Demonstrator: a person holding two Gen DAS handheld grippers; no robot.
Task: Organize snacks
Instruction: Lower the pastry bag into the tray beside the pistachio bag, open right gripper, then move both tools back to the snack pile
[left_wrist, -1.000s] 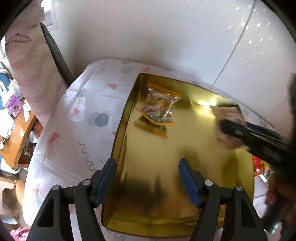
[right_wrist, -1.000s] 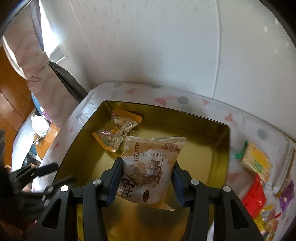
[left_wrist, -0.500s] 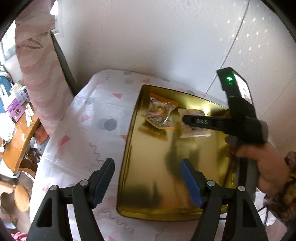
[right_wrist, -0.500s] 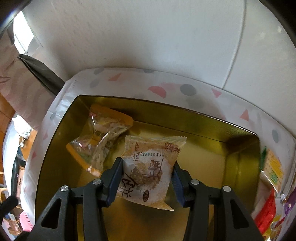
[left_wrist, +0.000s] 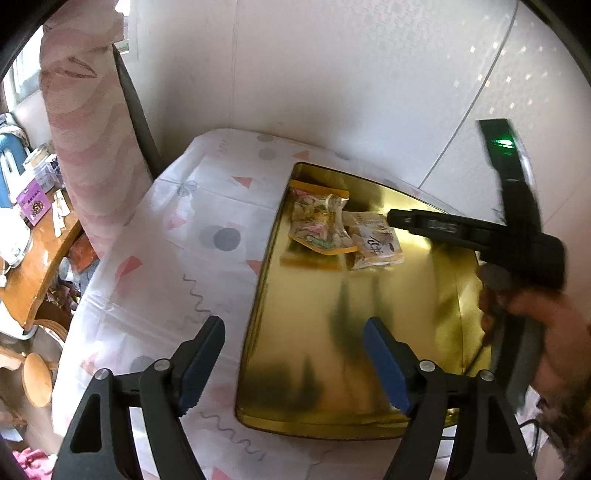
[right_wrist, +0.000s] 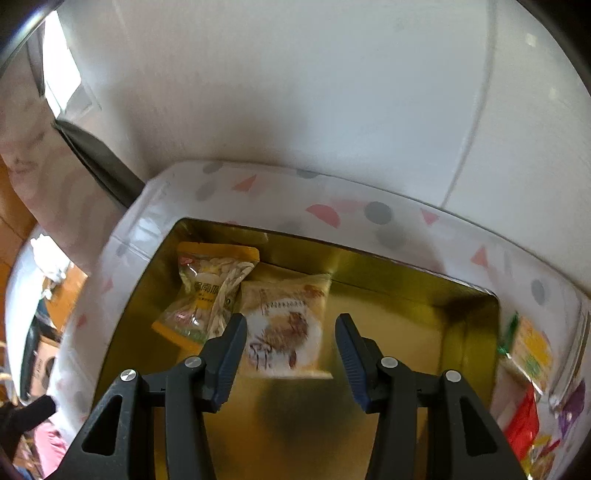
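Note:
A gold tin (left_wrist: 258, 295) sits on the patterned tablecloth. An orange-edged snack packet (left_wrist: 317, 225) lies in its far left corner. A beige pastry packet (left_wrist: 375, 240) lies flat beside it on the tin floor. In the right wrist view the beige pastry packet (right_wrist: 284, 325) is beyond the fingertips of my right gripper (right_wrist: 290, 339), with a gap to the right pad, so the jaws stand open off it. The orange-edged snack packet (right_wrist: 207, 291) is to its left. My left gripper (left_wrist: 295, 354) hovers over the tin's near left rim, its jaws opening with nothing between them.
Several loose snack packets lie on the cloth right of the tin (right_wrist: 369, 266), among them a yellow-green one (right_wrist: 528, 350) and a red one (right_wrist: 524, 417). A white wall stands close behind. A pink curtain (left_wrist: 85, 147) and a wooden desk (left_wrist: 29, 258) are at the left. A person's hand (left_wrist: 546, 332) holds the right gripper.
The right gripper carried the beige packet toward the tin's far left corner; the packet now lies on the floor, free of the pads. The left gripper's jaws have widened.

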